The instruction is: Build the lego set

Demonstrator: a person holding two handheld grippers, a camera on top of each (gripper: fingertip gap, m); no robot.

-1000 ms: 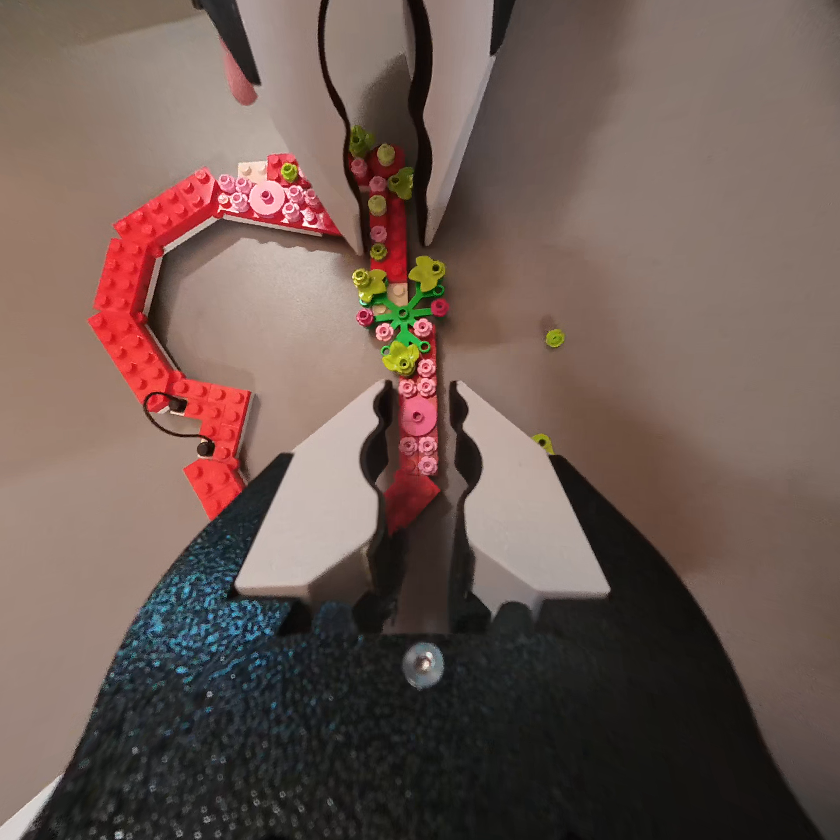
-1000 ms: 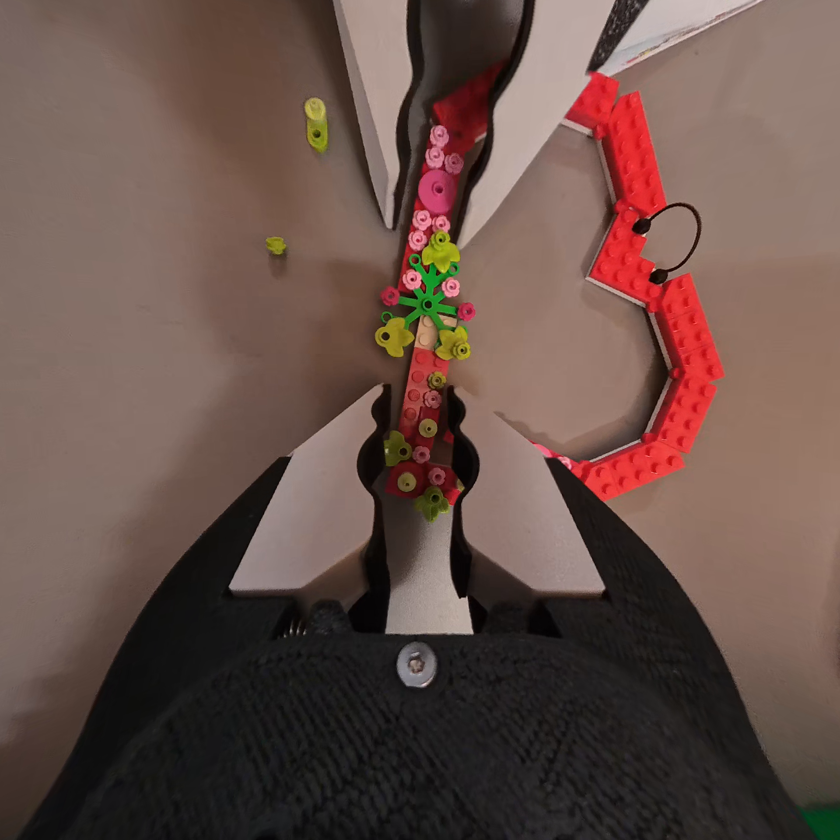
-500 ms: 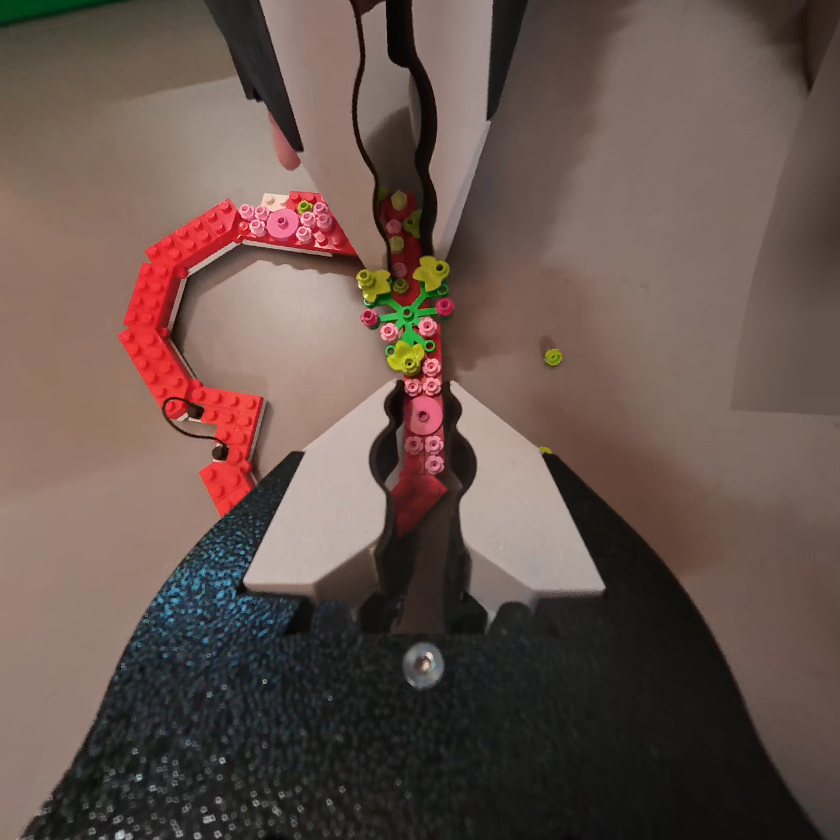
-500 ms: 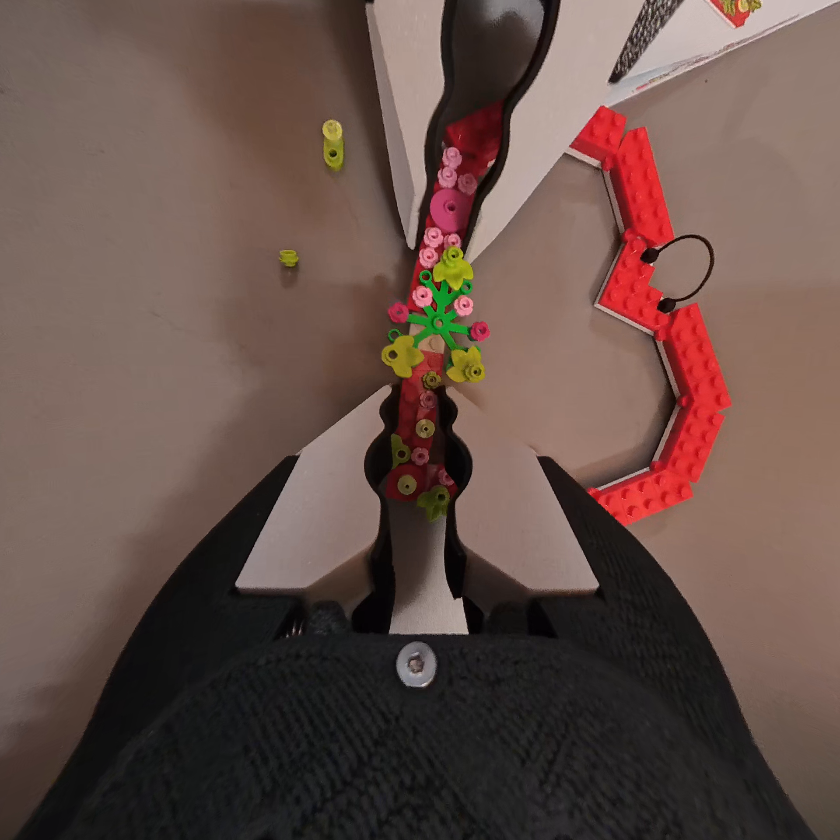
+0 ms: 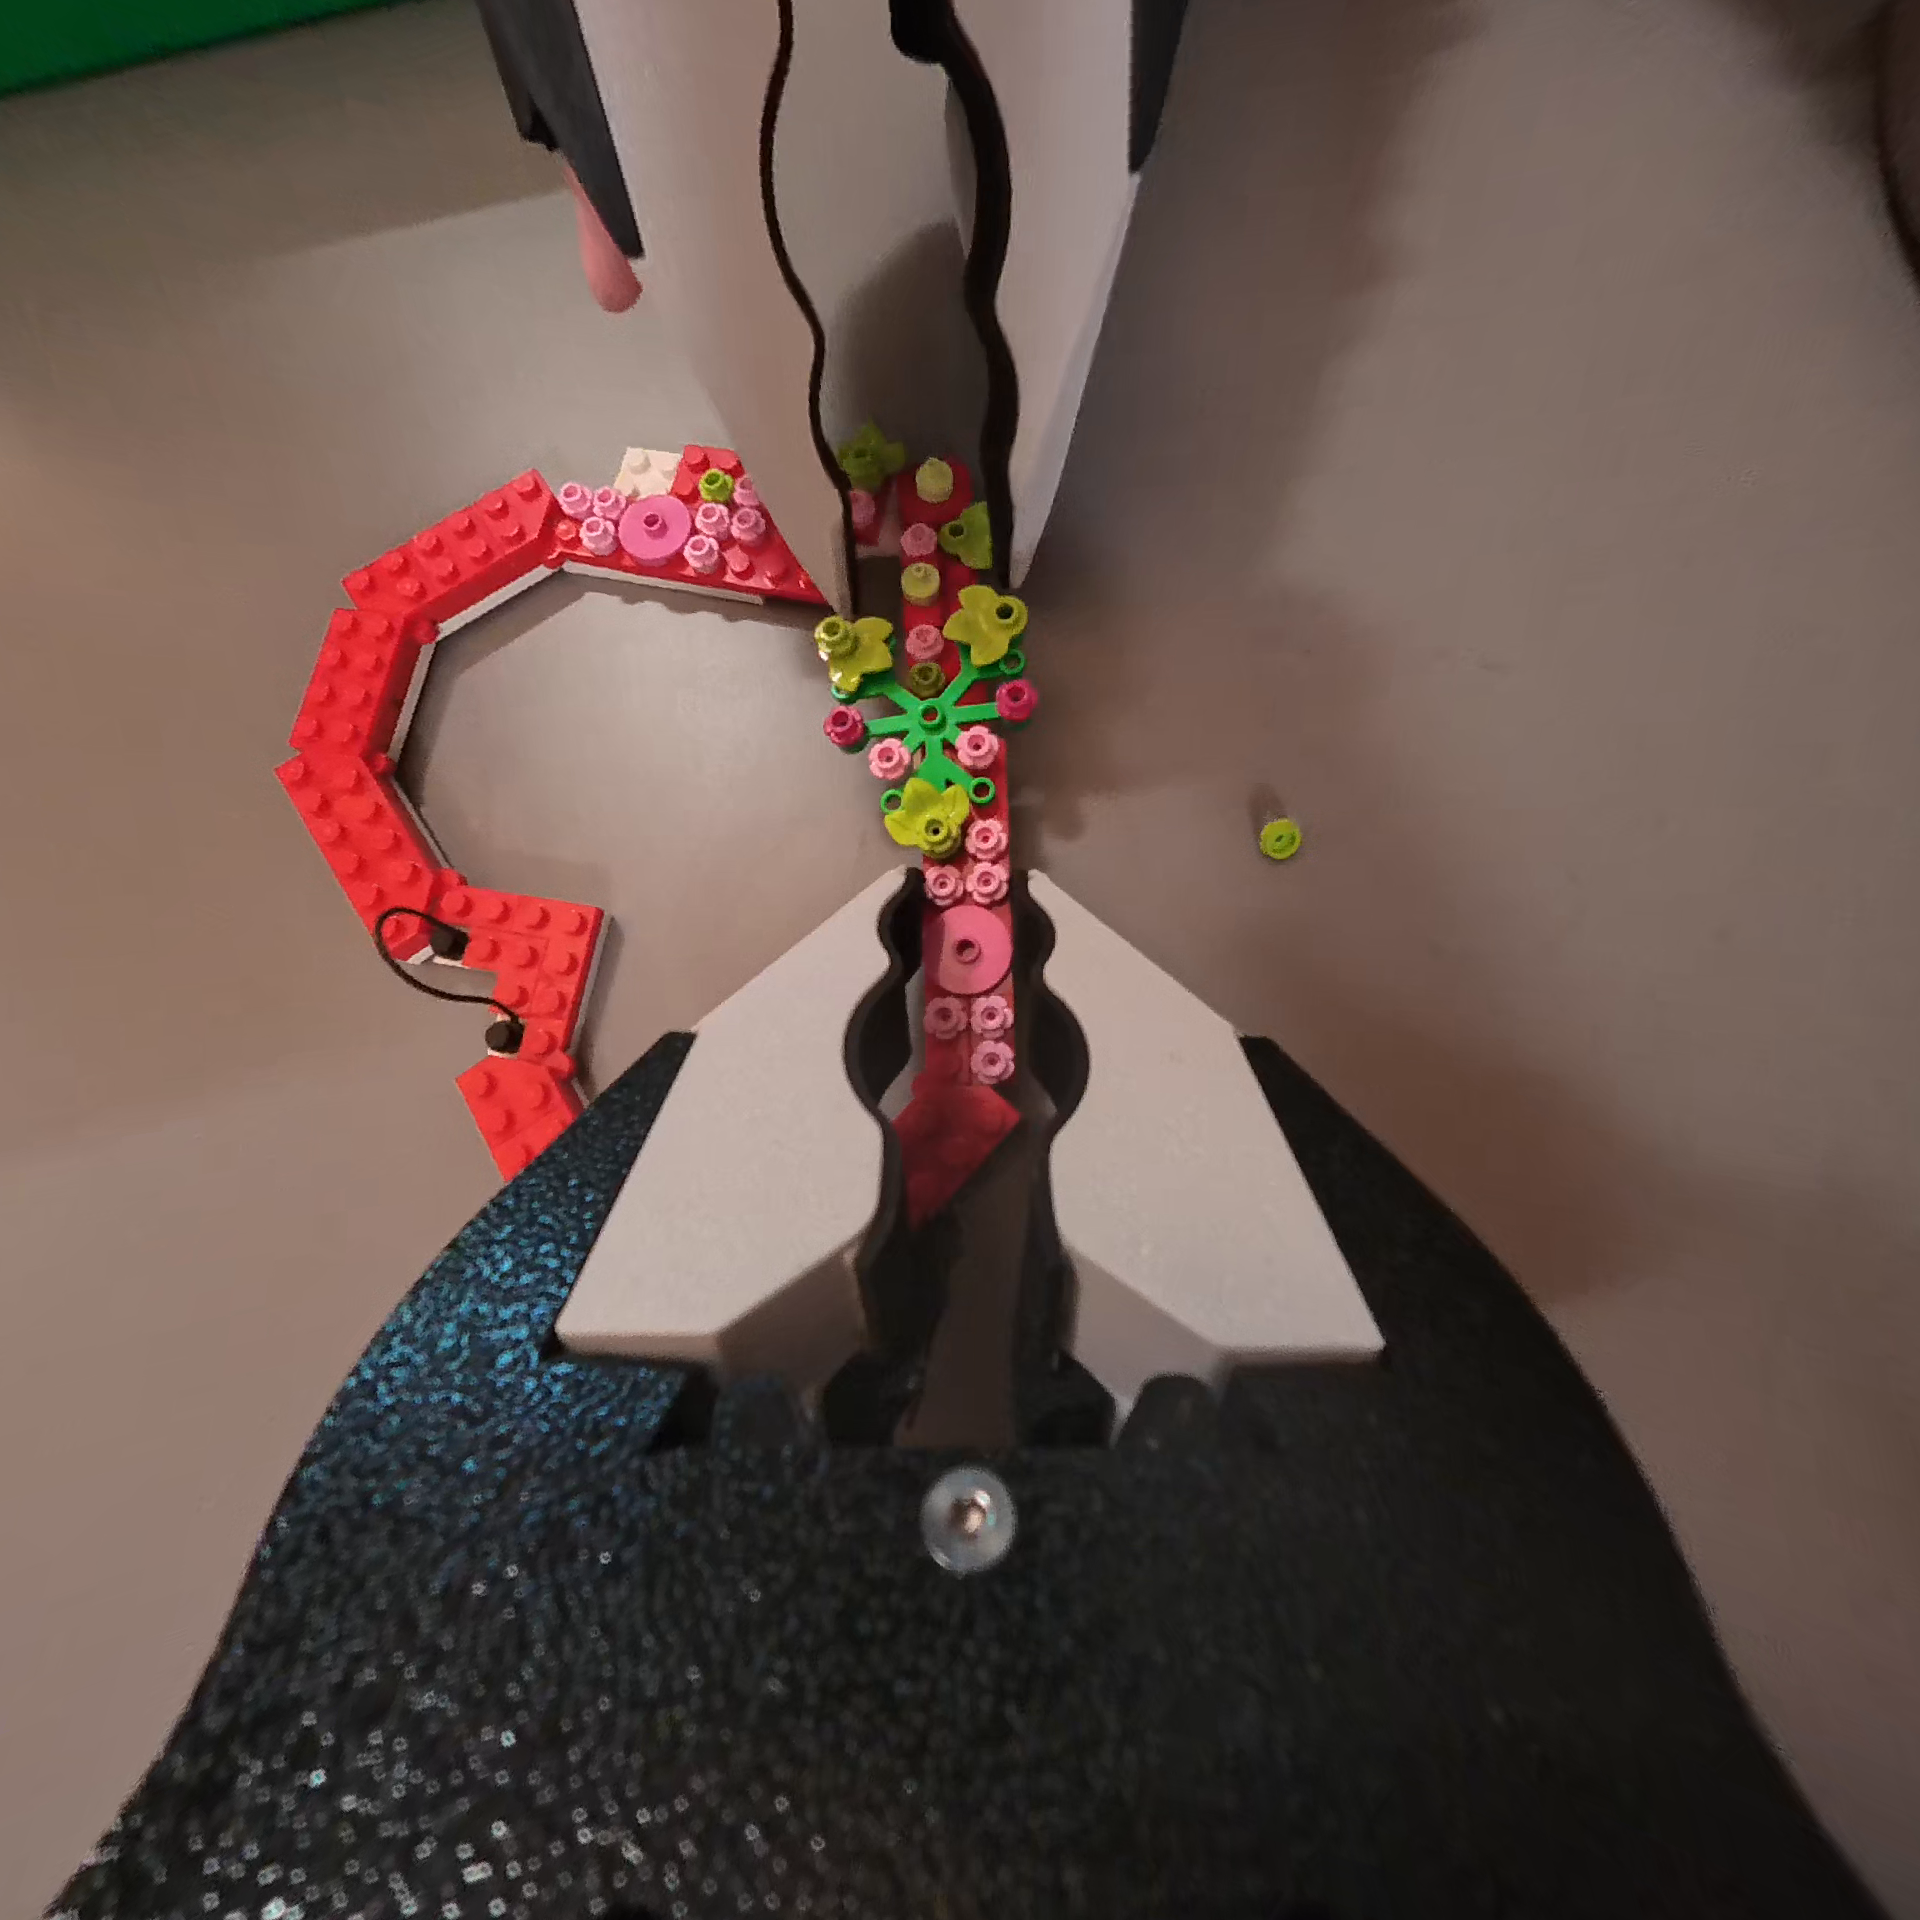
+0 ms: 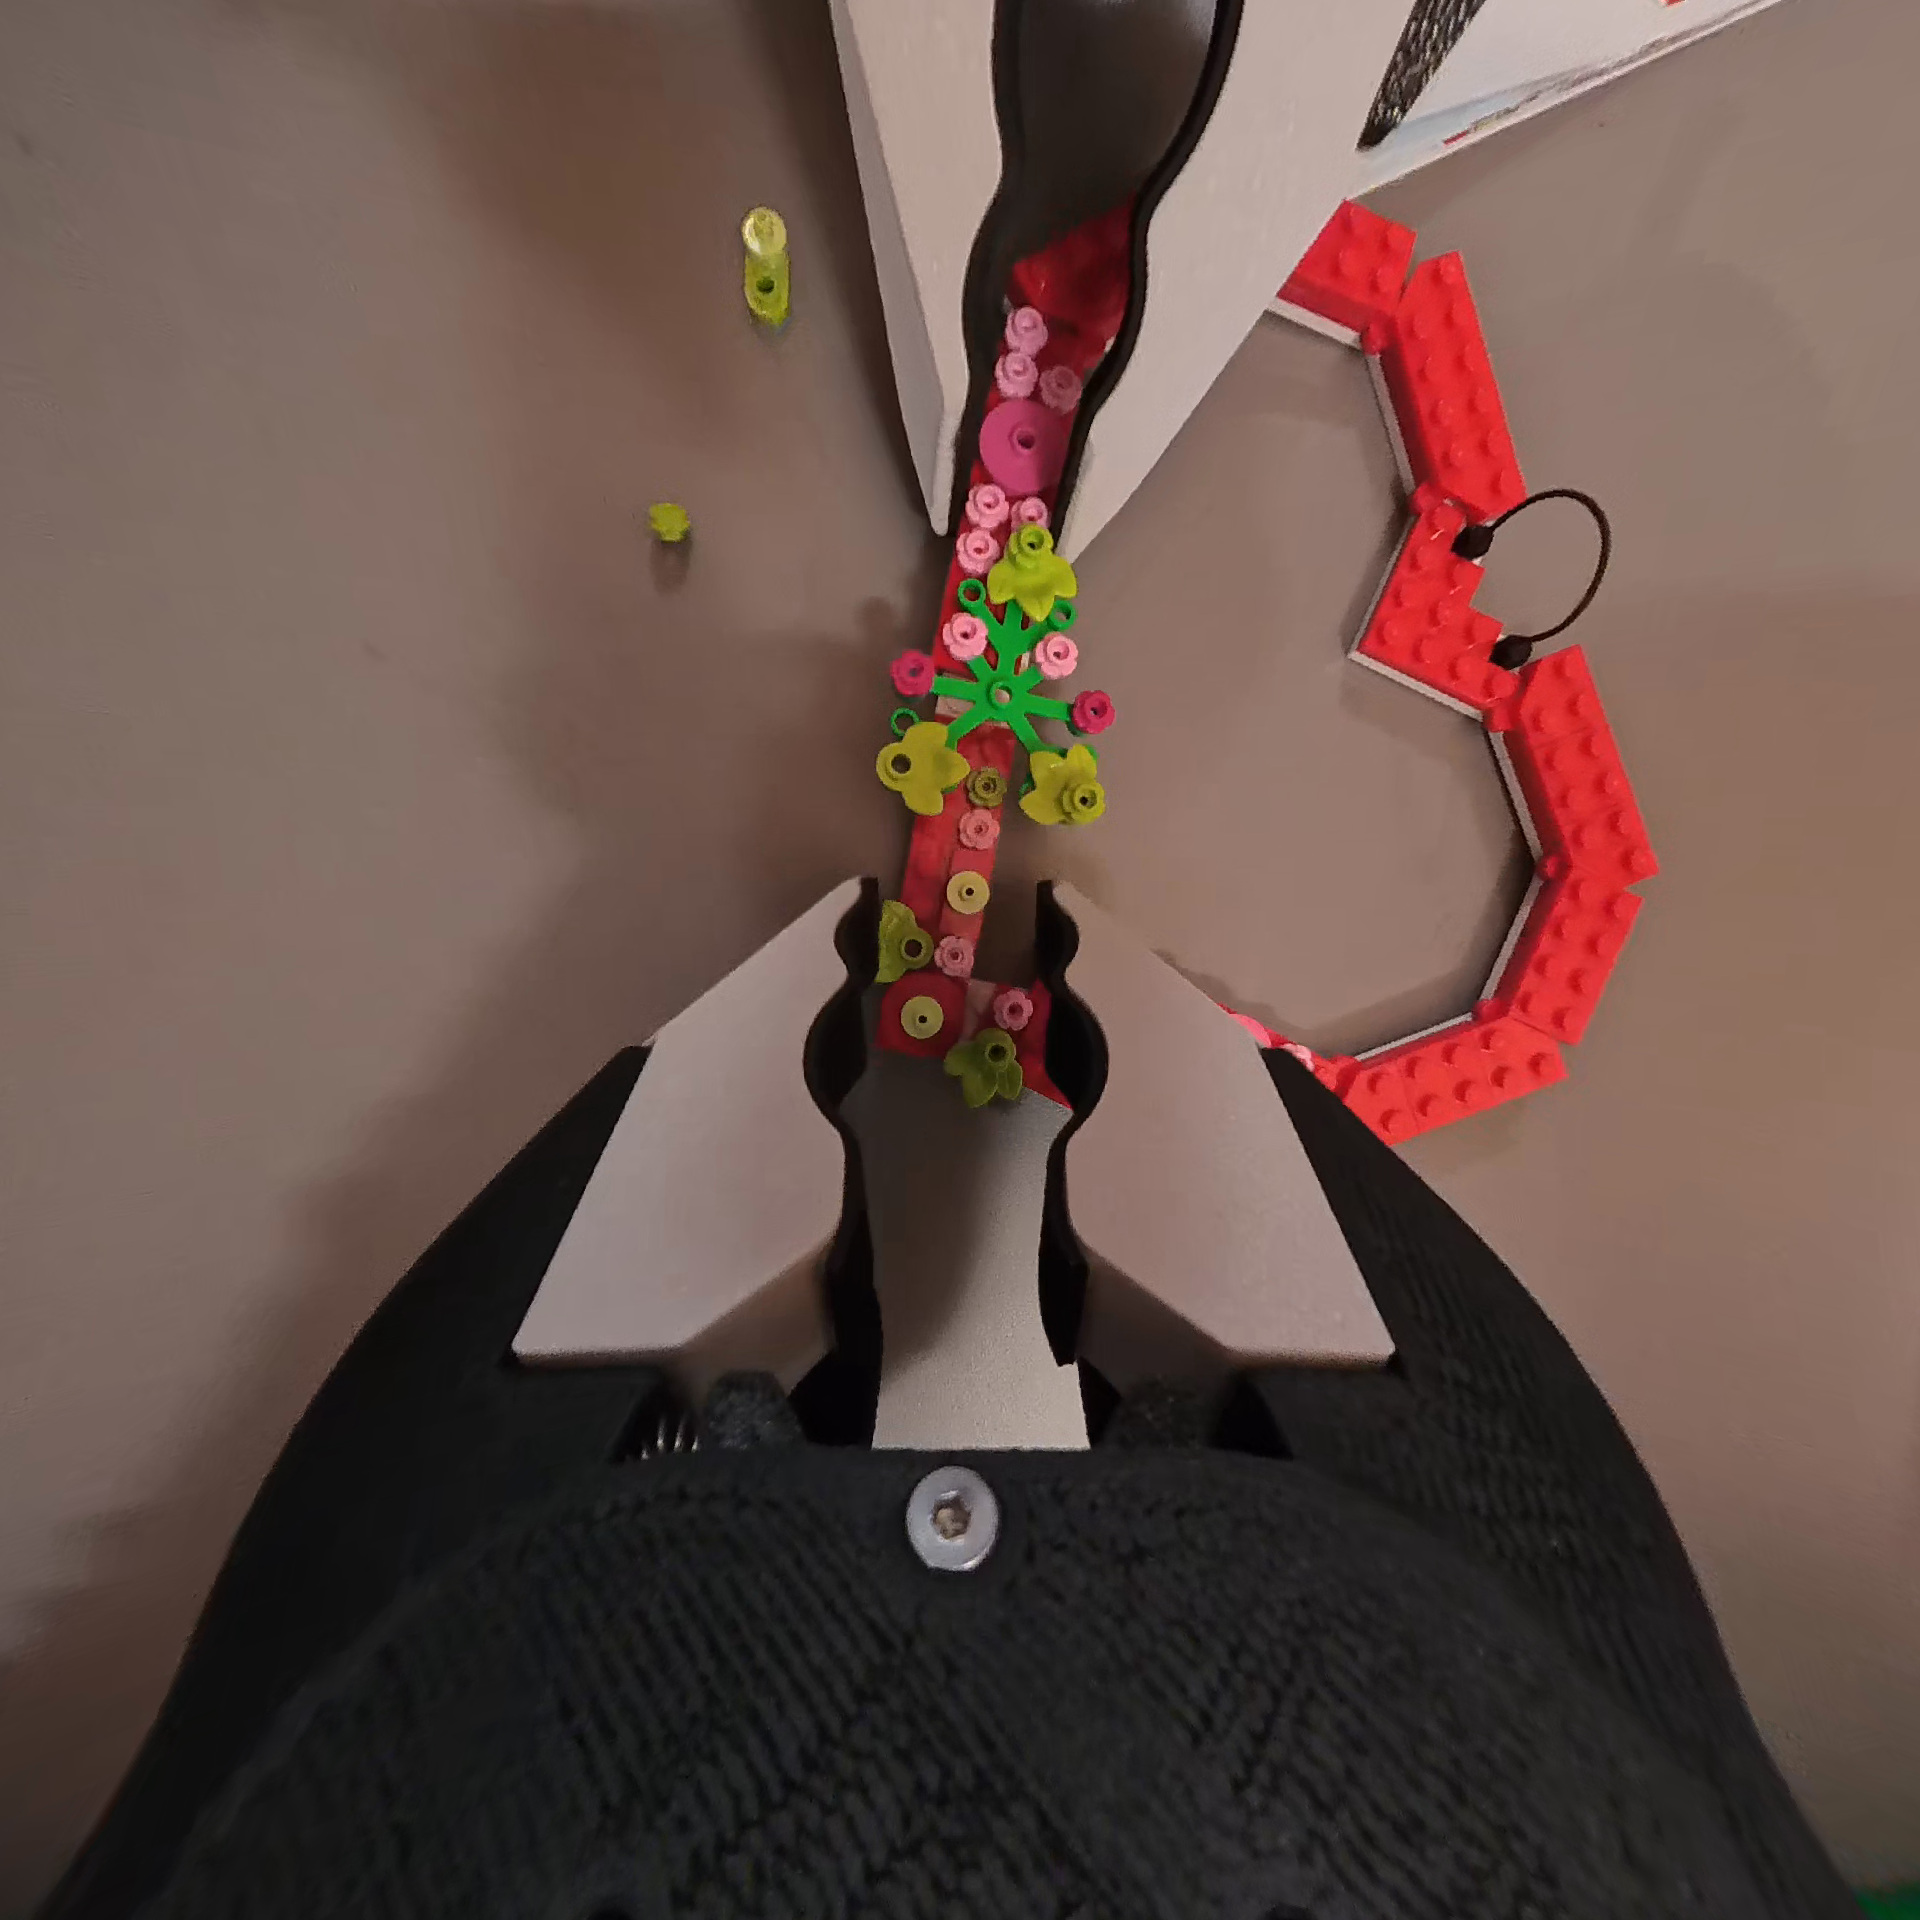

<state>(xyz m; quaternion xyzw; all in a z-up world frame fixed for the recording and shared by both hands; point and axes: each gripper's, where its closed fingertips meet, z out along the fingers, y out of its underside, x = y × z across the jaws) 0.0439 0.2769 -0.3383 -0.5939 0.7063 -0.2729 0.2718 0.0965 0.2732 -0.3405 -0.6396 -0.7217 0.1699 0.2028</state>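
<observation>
Between the left tongs (image 5: 966,997) I had one end of the flowered red strip (image 5: 961,790), the end with the big pink disc, and they were clenched on it, pads against both edges. The right tongs (image 6: 951,977) gripped the opposite end, where the lime leaves sit, though their right pad looked barely touching. So the strip was spanned between the two, seemingly raised a little off the worktop (image 5: 1507,623); I could not be sure of that. Midway between the tongs sat the green stem piece (image 6: 1003,691) with its blossoms. I judged the step to be joining this strip to the red curved frame (image 6: 1538,748), which lay to the right of my right tongs, well apart along most of its length. The next move would call for carrying the strip across level and seating its end studs without knocking flowers loose. Beyond the left tongs lay a loose lime stud (image 6: 668,522) and a lime piece (image 6: 766,265). The strip's undersides and the frame's near end stayed hidden by the tongs.
</observation>
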